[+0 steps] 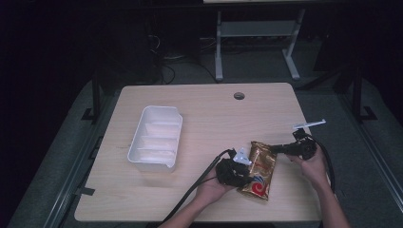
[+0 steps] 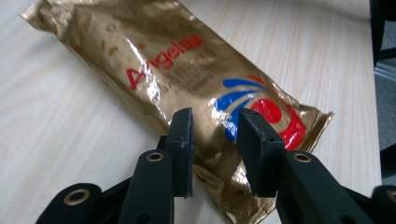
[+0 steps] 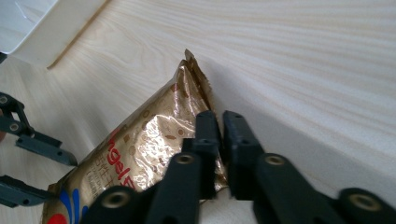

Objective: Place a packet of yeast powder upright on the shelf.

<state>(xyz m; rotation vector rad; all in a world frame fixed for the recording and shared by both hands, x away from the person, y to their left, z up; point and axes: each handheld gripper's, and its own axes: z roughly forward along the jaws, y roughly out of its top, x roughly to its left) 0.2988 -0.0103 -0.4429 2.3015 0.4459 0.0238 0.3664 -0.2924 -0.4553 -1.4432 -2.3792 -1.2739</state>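
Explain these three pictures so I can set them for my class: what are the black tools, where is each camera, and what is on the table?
A person sits at a wooden table with a hand-held two-jaw gripper in each hand. One camera looks down from above; the other two ride on the grippers and look along their black jaws. On the table lie a gold foil packet and, to its left, a white divided tray. The right gripper is pinched shut on the packet's far sealed edge. The left gripper has its jaws open over the packet's near end, not yet closed on it.
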